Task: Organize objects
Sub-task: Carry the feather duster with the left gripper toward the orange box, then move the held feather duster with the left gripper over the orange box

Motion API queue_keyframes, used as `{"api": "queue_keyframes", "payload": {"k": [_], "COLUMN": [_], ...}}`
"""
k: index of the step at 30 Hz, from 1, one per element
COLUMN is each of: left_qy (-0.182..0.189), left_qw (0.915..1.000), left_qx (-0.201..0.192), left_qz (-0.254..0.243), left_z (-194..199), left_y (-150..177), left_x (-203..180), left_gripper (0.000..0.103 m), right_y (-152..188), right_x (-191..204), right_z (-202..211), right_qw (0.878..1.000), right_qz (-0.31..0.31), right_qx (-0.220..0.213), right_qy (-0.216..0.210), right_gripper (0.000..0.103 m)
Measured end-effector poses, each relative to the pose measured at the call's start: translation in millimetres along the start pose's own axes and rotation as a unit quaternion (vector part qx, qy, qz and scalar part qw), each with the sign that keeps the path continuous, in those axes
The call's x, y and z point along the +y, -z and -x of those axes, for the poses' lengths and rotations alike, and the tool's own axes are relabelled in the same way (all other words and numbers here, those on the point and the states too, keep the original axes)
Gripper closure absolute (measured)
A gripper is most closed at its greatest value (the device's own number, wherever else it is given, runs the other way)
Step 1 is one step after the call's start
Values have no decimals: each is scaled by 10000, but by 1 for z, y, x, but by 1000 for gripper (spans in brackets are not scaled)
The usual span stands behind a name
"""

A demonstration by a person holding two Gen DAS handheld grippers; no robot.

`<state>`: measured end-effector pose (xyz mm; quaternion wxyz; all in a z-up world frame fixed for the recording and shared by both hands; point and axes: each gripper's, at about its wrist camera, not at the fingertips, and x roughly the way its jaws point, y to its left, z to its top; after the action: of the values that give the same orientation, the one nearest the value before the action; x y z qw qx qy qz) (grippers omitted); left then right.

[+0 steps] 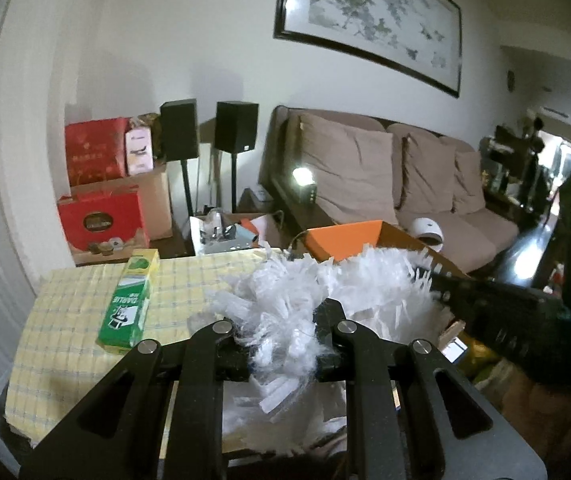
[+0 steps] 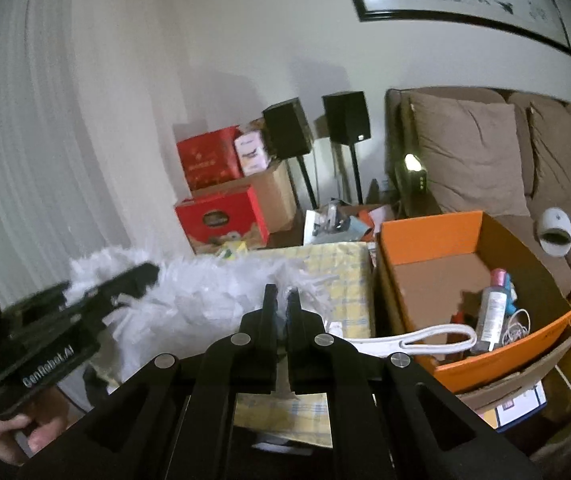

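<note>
A white fluffy duster (image 1: 305, 292) lies across the table's yellow checked cloth (image 1: 65, 320). My left gripper (image 1: 281, 344) is shut on its fluff, which bulges out between the fingers. In the right wrist view the left gripper (image 2: 149, 270) pokes into the duster (image 2: 205, 300) from the left, held by a hand (image 2: 13, 436). The duster's white loop handle (image 2: 437, 338) reaches over the rim of the orange cardboard box (image 2: 425, 236). My right gripper (image 2: 281, 300) is shut just above the fluff; I cannot tell whether it pinches a strand. A green toothpaste carton (image 1: 129, 304) lies to the left on the cloth.
The orange box holds a clear bottle (image 2: 493, 308) and cables. Behind the table are red gift boxes (image 1: 101, 216), two black speakers (image 1: 235, 126) on stands and a brown sofa (image 1: 465, 224) with a white round device (image 2: 555, 232). More clutter sits below the table's right side.
</note>
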<state>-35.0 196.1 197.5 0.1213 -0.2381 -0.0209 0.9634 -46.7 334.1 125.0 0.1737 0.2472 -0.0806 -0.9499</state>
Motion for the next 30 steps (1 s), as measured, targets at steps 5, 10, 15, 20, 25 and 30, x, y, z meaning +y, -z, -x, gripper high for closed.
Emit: {"api": "queue_keyframes", "payload": {"k": [5,10,15,20,25,30], "left_qy": [125,298,369,543,593,643], "left_qw": [9999,9993,9986,9977,9969,9962], "left_qx": [-38,-134,-211,-185,-212,-233], "left_qz": [-78,-208,-302,-349,-475,-535], "left_z": [-7,-4,-4,-9,-12,-14], "left_y": [-5,-12,-19,-24,-28,-33], "left_x": [-17,-33,-41,-51,-61,-69], "left_gripper": [87,87,87,87,87,87], "right_y": [-5,-8,-12,-14,-16,-18], "right_x": [-16,-24,-28,-37,-43,-50], "right_z": [6,7,15,21,25,28], "right_qw": [9998,9994,9990,9980,9967,9962], "right_qz": [-132,-192,-161,-195,-180,-227], "right_qx": [-64,-107,-214,-294,-359,-398], "right_qy": [115,283,367,531,700,737], "right_gripper": [101,101,101,101,101,101]}}
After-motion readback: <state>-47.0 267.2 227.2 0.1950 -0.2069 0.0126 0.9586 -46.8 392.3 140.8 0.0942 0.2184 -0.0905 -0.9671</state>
